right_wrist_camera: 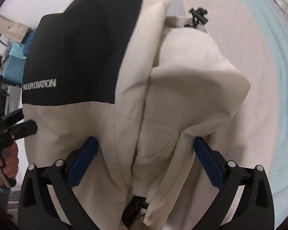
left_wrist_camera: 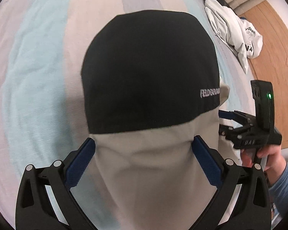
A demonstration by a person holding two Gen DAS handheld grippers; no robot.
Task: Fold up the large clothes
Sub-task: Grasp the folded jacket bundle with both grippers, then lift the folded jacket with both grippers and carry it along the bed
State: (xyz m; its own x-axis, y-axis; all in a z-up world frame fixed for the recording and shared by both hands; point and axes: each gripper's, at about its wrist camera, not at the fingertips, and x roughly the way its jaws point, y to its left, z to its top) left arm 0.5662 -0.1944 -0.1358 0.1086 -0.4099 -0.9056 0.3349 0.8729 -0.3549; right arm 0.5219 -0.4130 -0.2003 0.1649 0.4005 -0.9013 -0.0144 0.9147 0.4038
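A beige and black jacket with "FIELD EXPLORATION" lettering hangs over the striped bed. My left gripper has its jaws wide apart, with beige fabric bunched between the blue pads. My right gripper is also wide, with the jacket's beige folds between its pads. The black panel and a drawcord toggle show in the right wrist view. Each gripper shows in the other's view: the right gripper and the left gripper. Whether the fabric is pinched is unclear.
The bed sheet has pale blue, pink and grey stripes. A white garment lies at the bed's far edge beside a wooden floor. A blue basket stands at the left.
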